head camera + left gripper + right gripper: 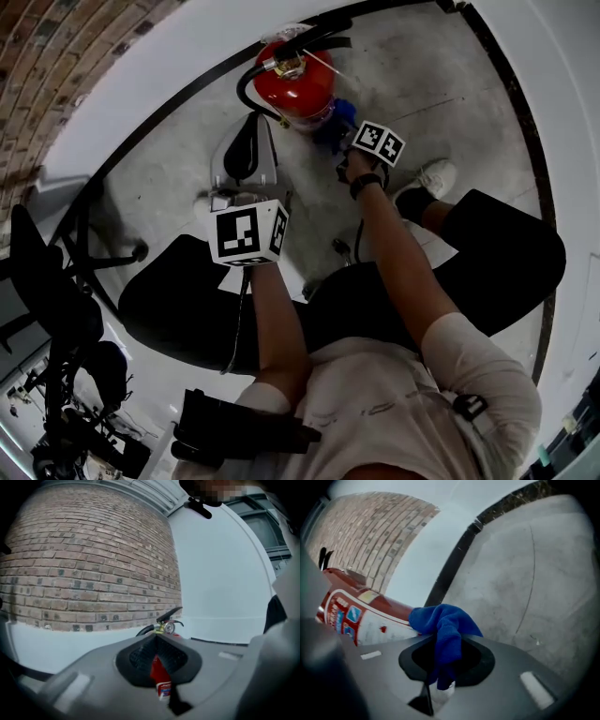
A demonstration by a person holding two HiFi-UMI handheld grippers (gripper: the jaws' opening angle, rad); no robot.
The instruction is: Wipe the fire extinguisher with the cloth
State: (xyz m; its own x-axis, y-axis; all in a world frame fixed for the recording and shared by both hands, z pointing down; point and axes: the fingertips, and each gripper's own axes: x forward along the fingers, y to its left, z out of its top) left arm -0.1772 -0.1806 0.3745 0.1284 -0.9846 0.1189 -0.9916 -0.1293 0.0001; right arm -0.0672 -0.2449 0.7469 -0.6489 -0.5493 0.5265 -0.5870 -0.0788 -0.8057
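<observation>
At the upper left of the head view a brick wall [56, 56] curves away, and below it, at the left edge, stands a black office chair [52, 281]. Just left of centre the left gripper [253, 127] points up the frame toward the fire extinguisher [298, 89]. Its marker cube [248, 234] sits nearer the person. In the left gripper view its 2 jaws meet at the tips with nothing between them, and the red cylinder shows only through the slit below, well beyond the jaws. The extinguisher stands upright on the concrete floor [412, 84] at top centre, close to the white wall with its black skirting. Its black hose [246, 89] loops down its left side, and its black lever handle [314, 42] is at the top. At the cylinder's lower right a blue cloth [336, 120] lies bunched against the body, touching it beside the white label. The right gripper [352, 145] is clamped on that cloth: in the right gripper view the fabric runs down between the 2 jaws and hangs out below them. Further right, a white shoe [436, 176] rests on the floor.
</observation>
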